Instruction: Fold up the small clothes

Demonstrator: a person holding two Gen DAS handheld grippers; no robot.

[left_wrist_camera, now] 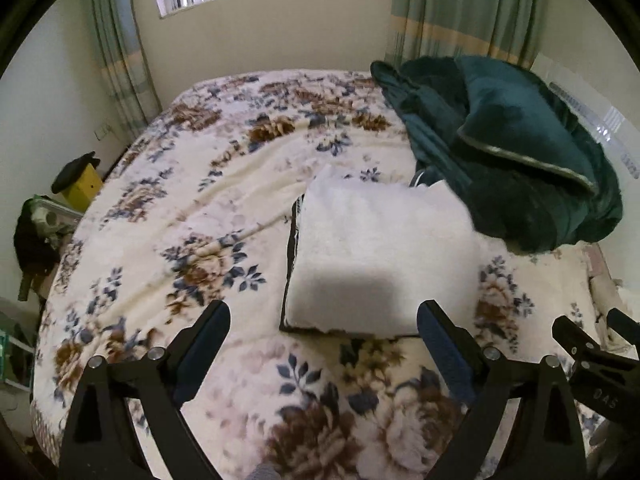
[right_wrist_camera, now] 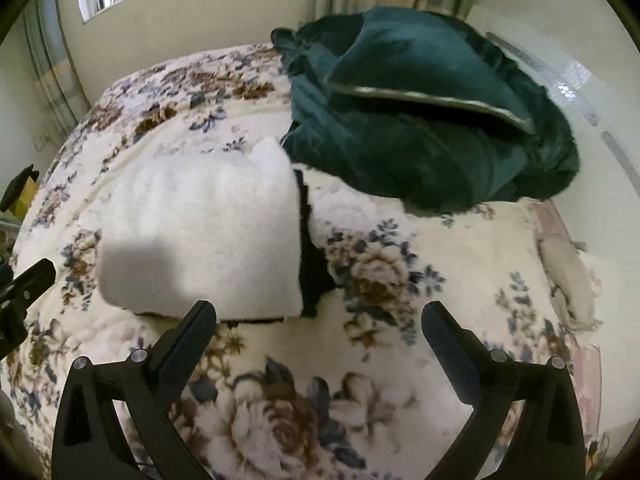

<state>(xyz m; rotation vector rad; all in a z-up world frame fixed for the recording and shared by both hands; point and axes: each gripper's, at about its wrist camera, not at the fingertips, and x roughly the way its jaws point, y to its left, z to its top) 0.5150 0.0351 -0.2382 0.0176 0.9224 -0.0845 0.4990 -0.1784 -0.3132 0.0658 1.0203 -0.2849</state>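
Observation:
A small white fleecy garment [left_wrist_camera: 380,256] with a dark lining lies folded in a neat rectangle on the floral bedspread [left_wrist_camera: 200,208]. In the right wrist view the garment [right_wrist_camera: 200,240] lies ahead and to the left, its dark edge showing on the right side. My left gripper [left_wrist_camera: 324,316] is open and empty, just short of the garment's near edge. My right gripper [right_wrist_camera: 320,316] is open and empty, over the bedspread [right_wrist_camera: 420,280] near the garment's near right corner. The right gripper's tip [left_wrist_camera: 592,348] shows at the left wrist view's right edge.
A crumpled dark green blanket [left_wrist_camera: 508,148] is heaped at the far right of the bed, and shows in the right wrist view [right_wrist_camera: 424,120]. A yellow box [left_wrist_camera: 82,186] and clutter stand off the bed's left side. Curtains [left_wrist_camera: 468,8] and a window are behind.

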